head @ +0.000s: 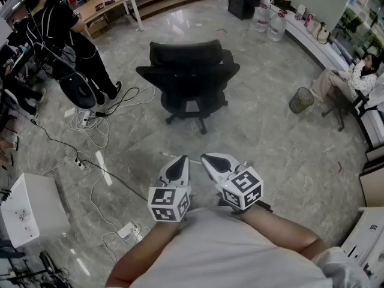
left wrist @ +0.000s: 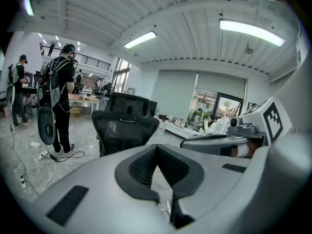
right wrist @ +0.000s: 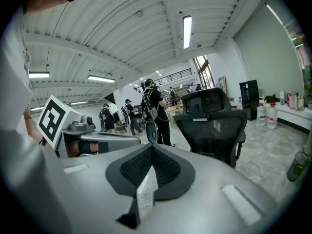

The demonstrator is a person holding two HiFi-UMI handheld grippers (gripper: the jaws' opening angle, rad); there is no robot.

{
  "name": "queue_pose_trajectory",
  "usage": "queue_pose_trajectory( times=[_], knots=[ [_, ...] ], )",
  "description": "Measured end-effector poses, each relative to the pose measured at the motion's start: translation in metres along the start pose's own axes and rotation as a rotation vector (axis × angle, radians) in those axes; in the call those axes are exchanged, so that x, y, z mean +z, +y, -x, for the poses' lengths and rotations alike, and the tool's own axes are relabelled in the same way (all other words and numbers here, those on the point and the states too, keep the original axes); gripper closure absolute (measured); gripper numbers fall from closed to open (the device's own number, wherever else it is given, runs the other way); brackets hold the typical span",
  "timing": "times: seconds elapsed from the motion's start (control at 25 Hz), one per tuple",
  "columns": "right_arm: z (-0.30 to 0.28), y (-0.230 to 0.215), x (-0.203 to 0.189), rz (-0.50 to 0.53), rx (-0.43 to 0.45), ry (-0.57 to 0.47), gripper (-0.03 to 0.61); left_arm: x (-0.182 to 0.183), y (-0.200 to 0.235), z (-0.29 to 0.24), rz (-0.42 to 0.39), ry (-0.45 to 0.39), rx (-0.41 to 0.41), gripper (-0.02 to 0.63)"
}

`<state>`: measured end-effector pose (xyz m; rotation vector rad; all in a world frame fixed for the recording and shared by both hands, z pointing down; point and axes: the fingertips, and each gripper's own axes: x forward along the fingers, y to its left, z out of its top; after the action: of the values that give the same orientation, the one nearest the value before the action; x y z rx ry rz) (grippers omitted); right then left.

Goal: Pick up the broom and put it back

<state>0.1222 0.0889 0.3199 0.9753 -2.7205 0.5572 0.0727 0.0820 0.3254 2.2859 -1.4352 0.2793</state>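
Close to your chest, your left gripper point(head: 182, 161) and right gripper point(head: 207, 159) sit shut and empty; no broom shows in any view, so the pickup seems unstarted and you must first find it, perhaps beyond the office chair point(head: 191, 77).

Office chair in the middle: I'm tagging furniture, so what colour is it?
The office chair is black all over; the head view shows it best.

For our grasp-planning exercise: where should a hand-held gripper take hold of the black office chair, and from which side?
Probably the headrest's top edge, from the near side: the office chair stands upright with its back seemingly turned toward the head camera, so that thin rim is the nearest part jaws could span.
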Motion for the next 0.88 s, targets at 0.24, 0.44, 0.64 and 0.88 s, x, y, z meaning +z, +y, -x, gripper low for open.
queue_pose_trajectory(
  times=[0.24,0.44,0.64,0.88],
  knots=[
    [0.003,0.002,0.001,0.002,0.009,0.004,0.577,0.001,-0.001,0.002,0.008,0.003,0.007,0.607],
    [0.009,-0.002,0.0,-0.005,0.015,0.002,0.577,-0.002,-0.009,-0.001,0.015,0.012,0.009,0.607],
    [0.015,-0.004,-0.004,-0.015,0.039,-0.005,0.575,-0.01,-0.01,-0.001,0.03,0.016,0.029,0.607],
    [-0.017,-0.013,-0.032,-0.02,0.112,0.083,0.574,-0.037,0.031,0.001,0.058,0.07,0.089,0.607]
  ],
)
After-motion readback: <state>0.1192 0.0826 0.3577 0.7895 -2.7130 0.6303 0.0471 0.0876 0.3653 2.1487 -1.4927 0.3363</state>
